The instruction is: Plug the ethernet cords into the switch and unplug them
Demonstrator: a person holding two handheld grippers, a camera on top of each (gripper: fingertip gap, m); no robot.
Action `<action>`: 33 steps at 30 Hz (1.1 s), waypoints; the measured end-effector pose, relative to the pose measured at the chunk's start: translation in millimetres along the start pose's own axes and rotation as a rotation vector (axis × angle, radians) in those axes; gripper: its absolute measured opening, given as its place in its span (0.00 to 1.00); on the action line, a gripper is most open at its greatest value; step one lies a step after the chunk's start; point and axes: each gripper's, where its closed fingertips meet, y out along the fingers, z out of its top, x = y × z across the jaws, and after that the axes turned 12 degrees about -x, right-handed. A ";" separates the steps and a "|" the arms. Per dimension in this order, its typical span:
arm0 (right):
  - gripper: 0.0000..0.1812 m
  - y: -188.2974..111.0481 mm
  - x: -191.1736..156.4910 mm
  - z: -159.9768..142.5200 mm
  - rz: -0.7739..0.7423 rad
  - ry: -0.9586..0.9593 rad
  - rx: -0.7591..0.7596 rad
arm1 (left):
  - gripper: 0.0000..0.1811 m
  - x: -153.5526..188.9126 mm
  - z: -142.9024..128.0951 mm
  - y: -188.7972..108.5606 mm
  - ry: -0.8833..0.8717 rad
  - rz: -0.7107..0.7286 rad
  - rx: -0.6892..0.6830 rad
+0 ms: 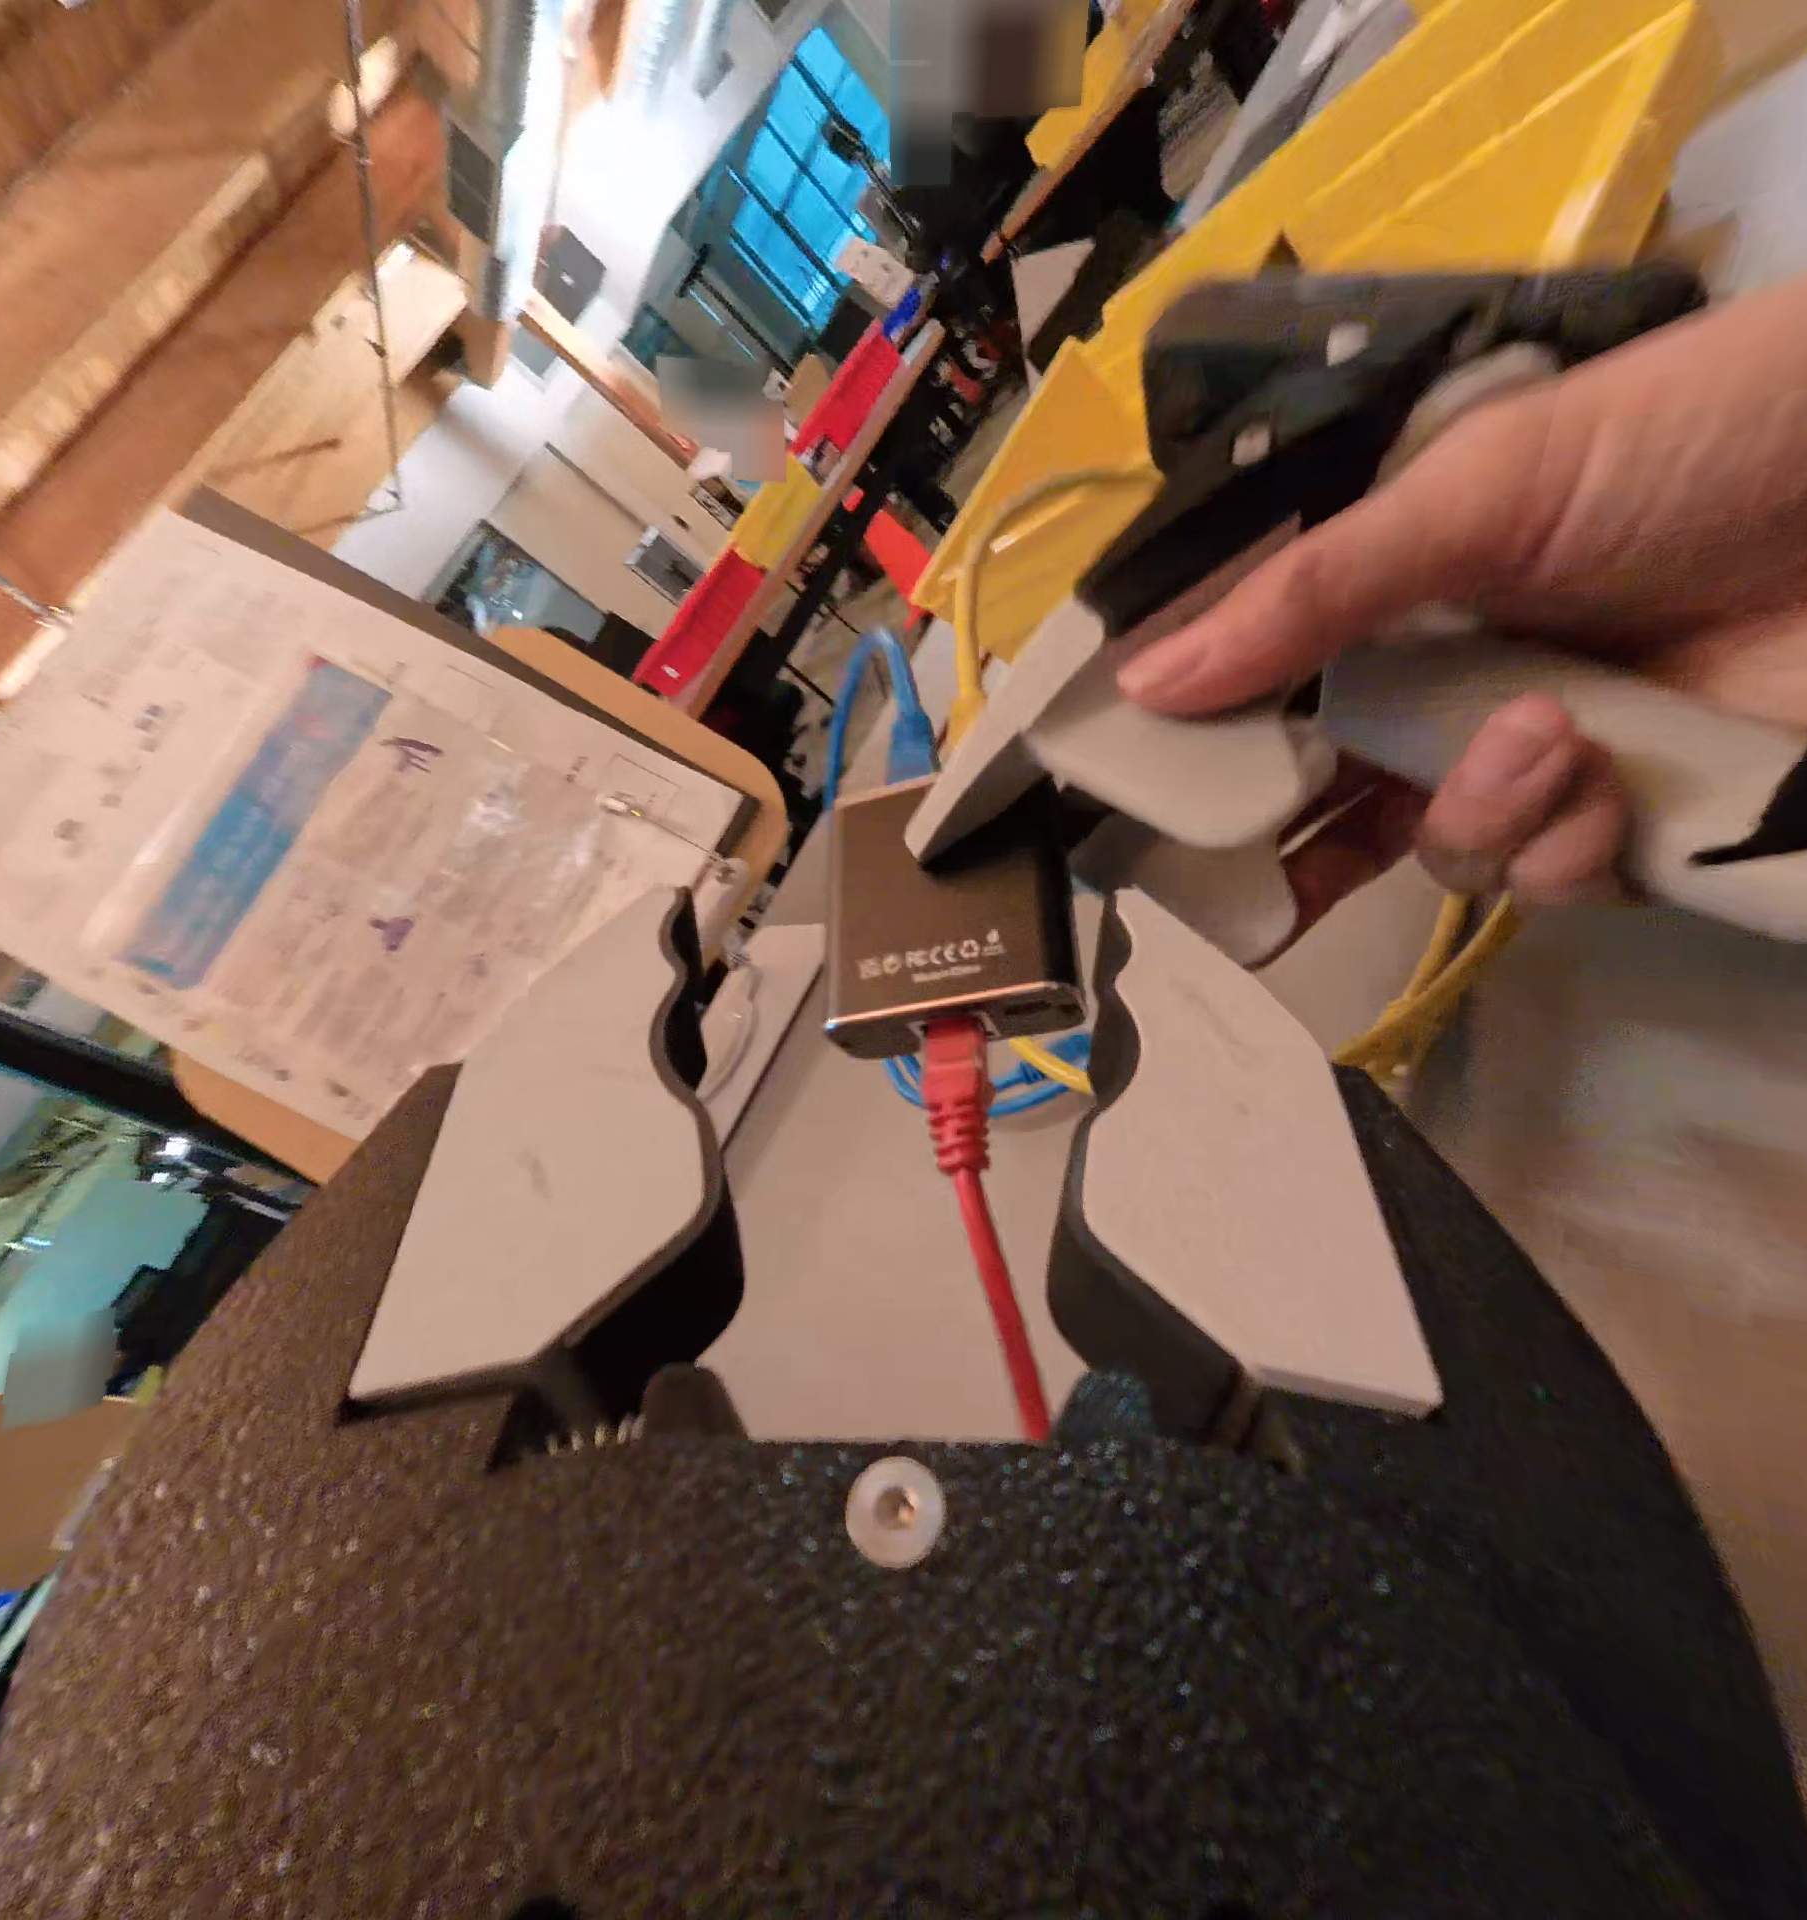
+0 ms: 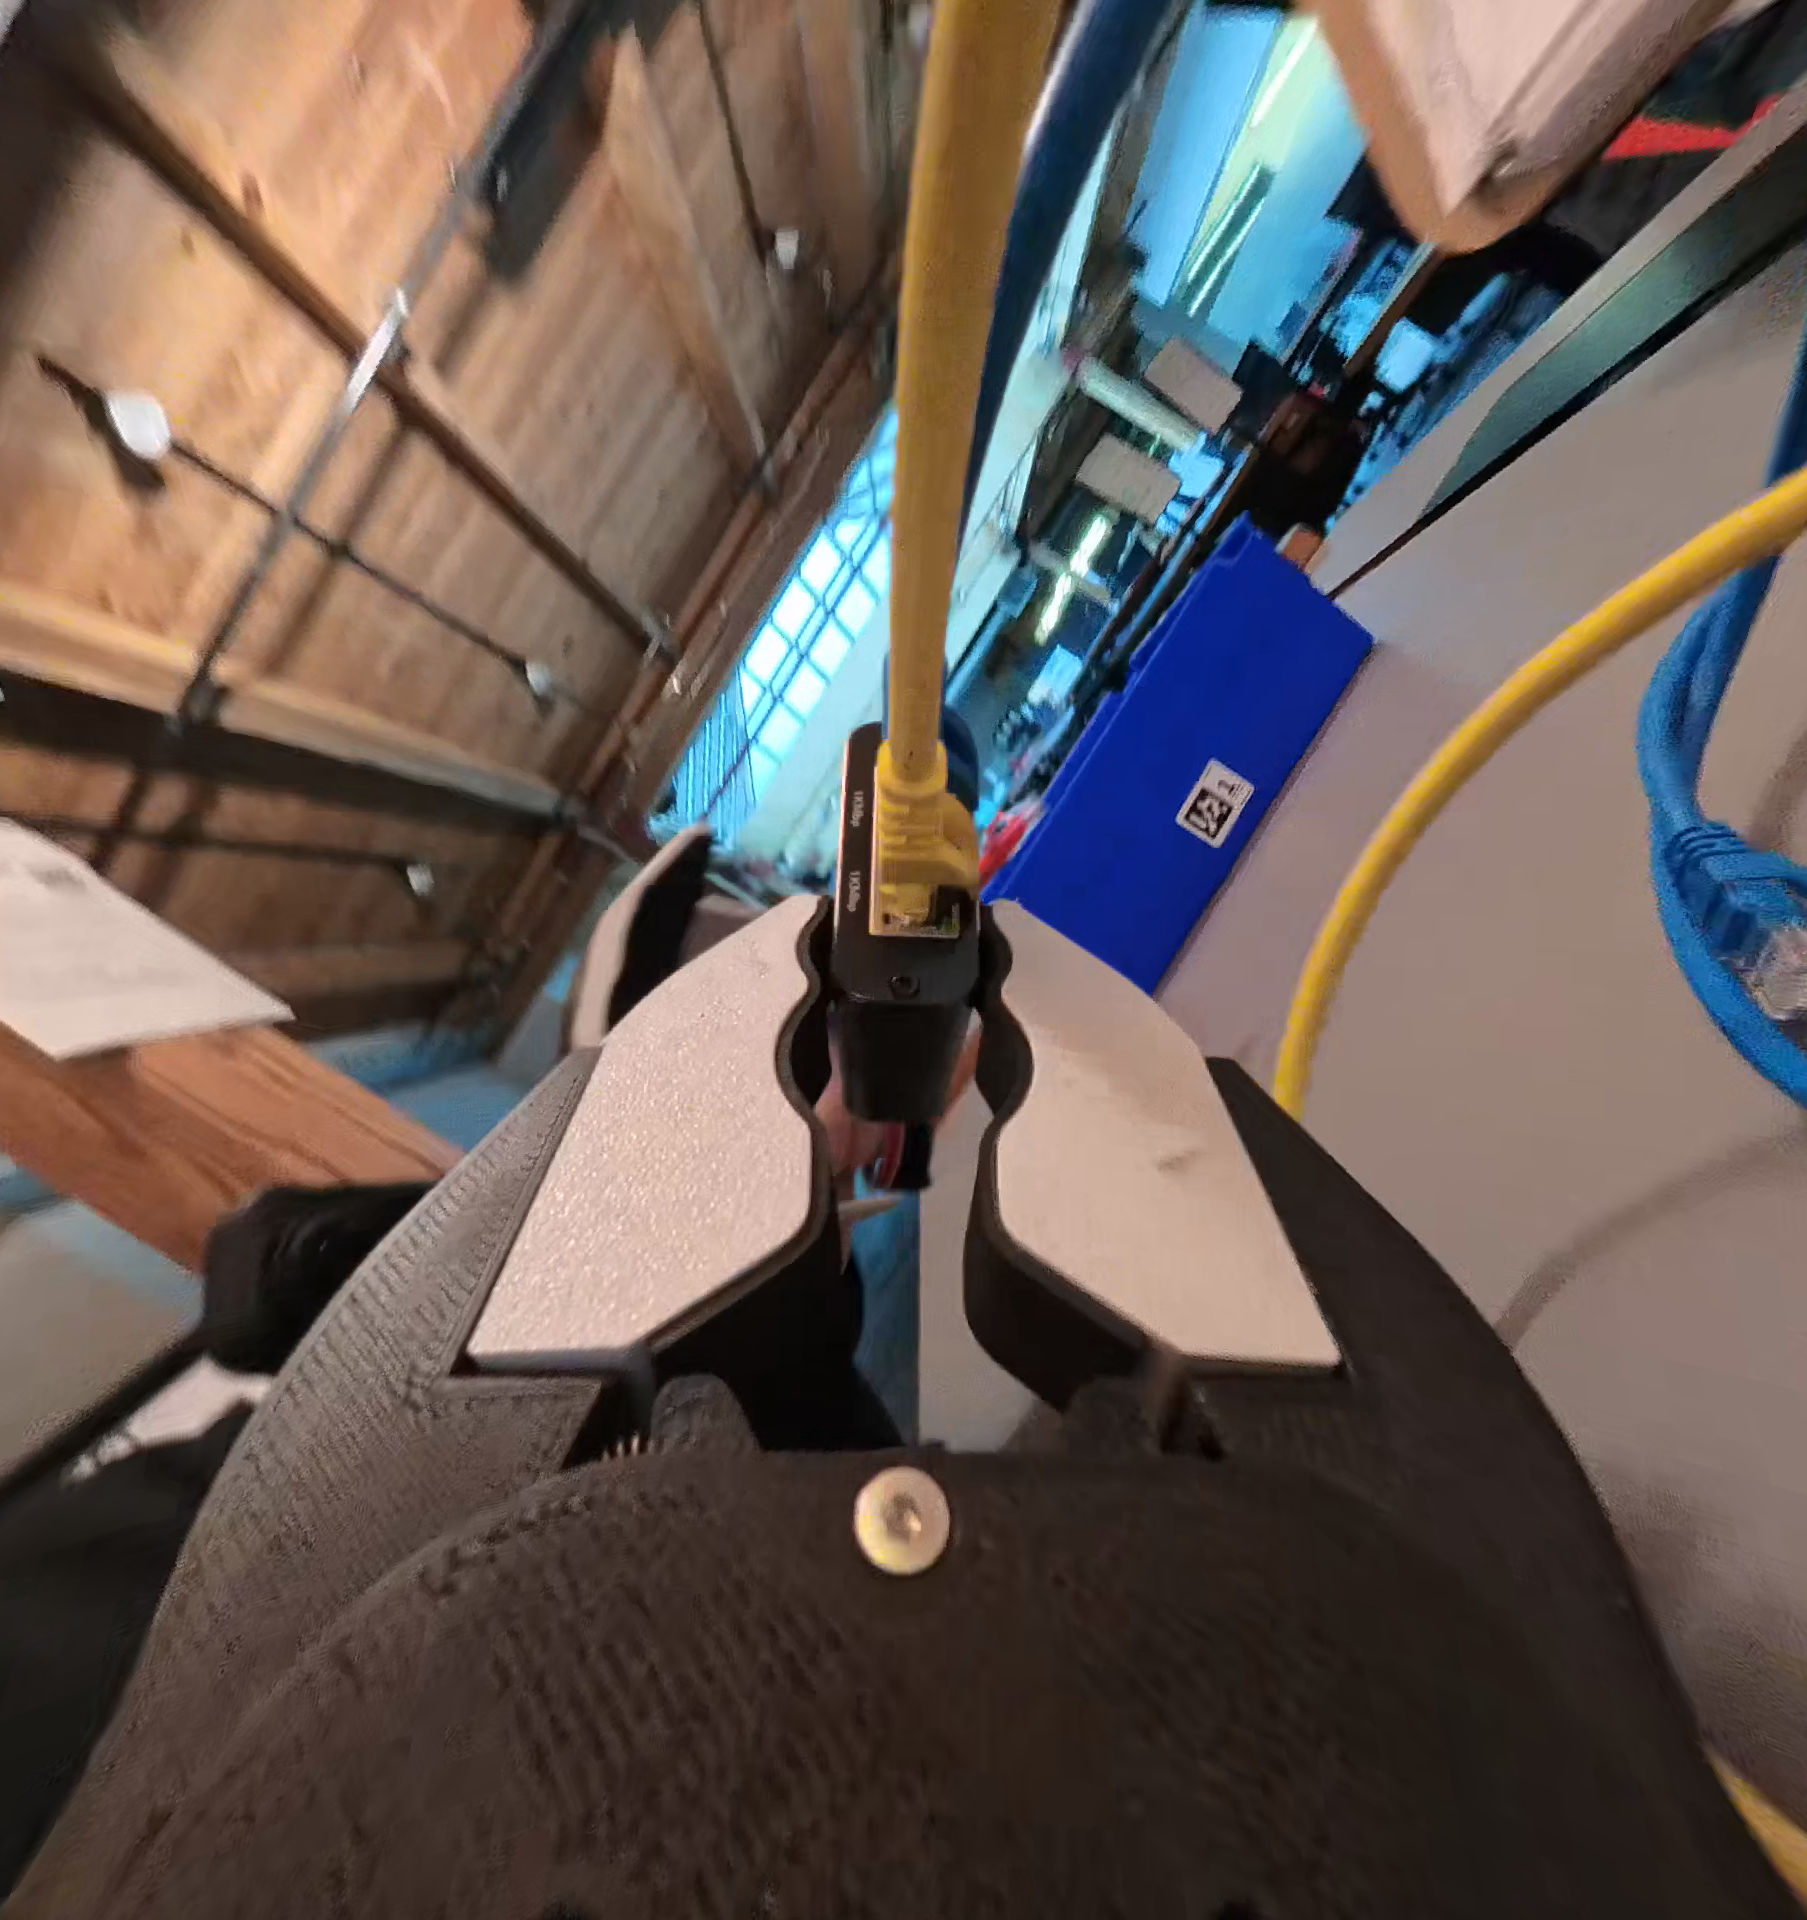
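Switch [image 2: 904, 997] sits pinched in the right gripper [image 2: 904, 977] above the desk [image 2: 1501, 1039], red cord [image 1: 956, 1091] and yellow cord [image 2: 920, 831] plugged in, blue cord [image 2: 1751, 914] lying loose, left gripper [image 1: 894, 1039] fingers spread wide around the red plug.

The left gripper [image 1: 894, 997] has its grey, black-edged fingers [image 1: 566, 1122] spread wide on either side of a red ethernet cord [image 1: 966, 1122], which is plugged into a small black metal switch box [image 1: 946, 914]. The right gripper [image 1: 992, 821], gripped by a hand [image 1: 1564, 582], clamps the box's far end. Blue [image 1: 894, 717] and yellow [image 1: 1439, 977] cords lie on the grey table [image 1: 1626, 1060].
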 end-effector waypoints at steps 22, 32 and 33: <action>0.13 3.1 -18.2 1.8 0.084 0.057 0.042 | 0.37 1.3 -10.3 1.4 -0.291 -0.083 0.289; 0.14 1.1 -6.9 -7.1 -0.009 -0.042 -0.100 | 0.40 -3.0 -7.5 -22.8 -0.421 -0.440 0.060; 0.14 0.3 -3.9 -5.5 -0.013 -0.029 -0.086 | 0.42 -2.0 -2.3 -28.1 -0.397 -0.437 0.034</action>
